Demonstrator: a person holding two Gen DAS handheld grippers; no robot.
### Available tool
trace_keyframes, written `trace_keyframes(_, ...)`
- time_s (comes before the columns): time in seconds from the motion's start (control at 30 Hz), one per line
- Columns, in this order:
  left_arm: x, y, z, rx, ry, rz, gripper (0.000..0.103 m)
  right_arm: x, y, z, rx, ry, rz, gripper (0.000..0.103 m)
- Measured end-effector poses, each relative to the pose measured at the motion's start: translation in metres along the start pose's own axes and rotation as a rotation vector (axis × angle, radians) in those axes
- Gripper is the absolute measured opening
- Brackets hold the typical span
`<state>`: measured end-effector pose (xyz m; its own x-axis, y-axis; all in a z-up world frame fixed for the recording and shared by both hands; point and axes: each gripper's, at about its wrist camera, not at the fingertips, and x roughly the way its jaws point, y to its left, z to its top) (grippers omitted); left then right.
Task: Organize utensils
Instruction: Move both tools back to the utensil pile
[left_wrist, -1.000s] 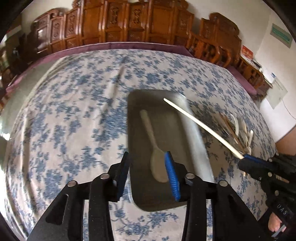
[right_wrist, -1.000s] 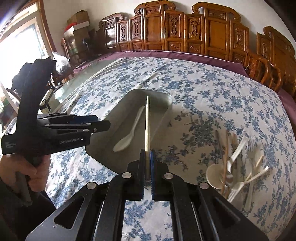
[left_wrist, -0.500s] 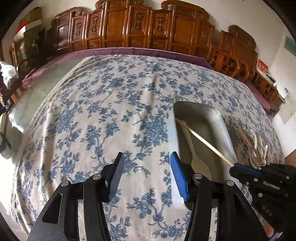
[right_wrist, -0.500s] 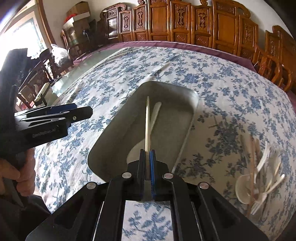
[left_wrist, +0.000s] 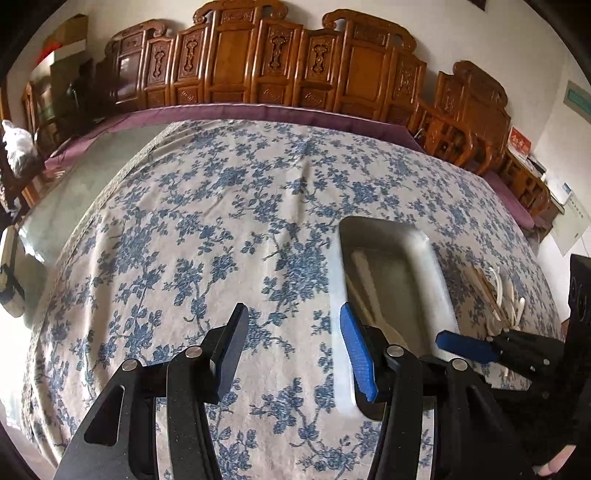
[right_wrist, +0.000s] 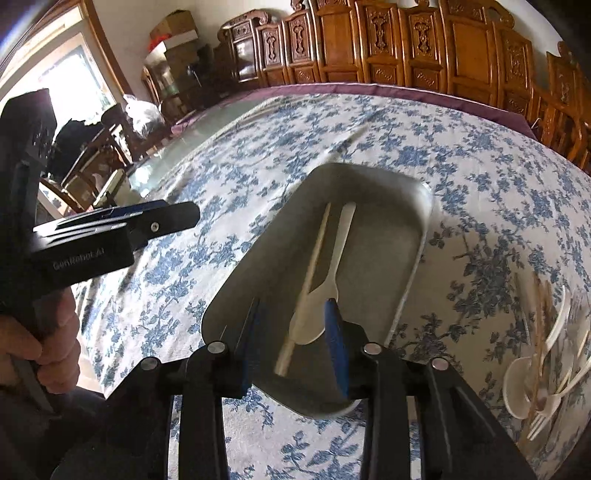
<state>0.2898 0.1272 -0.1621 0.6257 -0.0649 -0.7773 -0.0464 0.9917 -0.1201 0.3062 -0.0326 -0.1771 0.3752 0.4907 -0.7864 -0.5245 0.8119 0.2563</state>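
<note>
Heap of white plastic spoons and wooden chopsticks (right_wrist: 546, 373) blurring at frame edge; individual pieces not countable.

Both wrist views angled down, close; share metal tray (left_wrist: 428, 258) (right_wrist: 373, 177)

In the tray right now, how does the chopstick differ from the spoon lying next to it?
The chopstick is a thin, straight tan stick of even width; the spoon is white, with a flat handle widening into a rounded bowl. The chopstick's near end reaches further toward the right claw than the spoon's bowl does. The chopstick crosses the edge of the spoon's bowl. Both lie lengthwise, loose in the metal tray, no claw touching them.
</note>
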Motion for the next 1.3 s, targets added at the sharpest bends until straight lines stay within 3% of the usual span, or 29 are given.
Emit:
trace_keyframes(0.13,-0.011,-0.015,0.002,0.018,-0.022,-0.016,0.049,-0.03,-0.015,-0.005,0.0,-0.053,-0.021,0.036)
trace_keyframes(0.33,-0.021,-0.05,0.004,0.069,-0.042,-0.046,0.051,-0.085,-0.059,-0.026,0.016,-0.114,-0.119,0.036)
trace_keyframes(0.4,-0.021,-0.061,0.004,0.084,-0.042,-0.05,0.066,-0.103,-0.078,-0.036,0.021,-0.124,-0.162,0.036)
trace_keyframes(0.5,-0.02,-0.084,0.003,0.102,-0.045,-0.074,0.07,-0.119,-0.106,-0.053,0.033,-0.114,-0.225,0.036)
trace_keyframes(0.6,-0.018,-0.104,0.0,0.136,-0.043,-0.085,0.07,-0.126,-0.133,-0.066,0.069,-0.091,-0.258,0.036)
trace_keyframes(0.8,-0.008,-0.143,-0.01,0.194,-0.017,-0.114,0.07,-0.119,-0.159,-0.083,0.114,-0.053,-0.272,0.026)
trace_keyframes(0.97,0.008,-0.165,-0.02,0.207,0.035,-0.147,0.07,-0.098,-0.163,-0.09,0.143,-0.003,-0.253,0.018)
trace_keyframes(1.07,0.015,-0.18,-0.03,0.242,0.051,-0.135,0.07,-0.094,-0.161,-0.094,0.147,0.003,-0.256,0.017)
trace_keyframes(1.3,0.033,-0.214,-0.046,0.257,0.104,-0.201,0.07,-0.113,-0.162,-0.11,0.15,-0.013,-0.284,0.017)
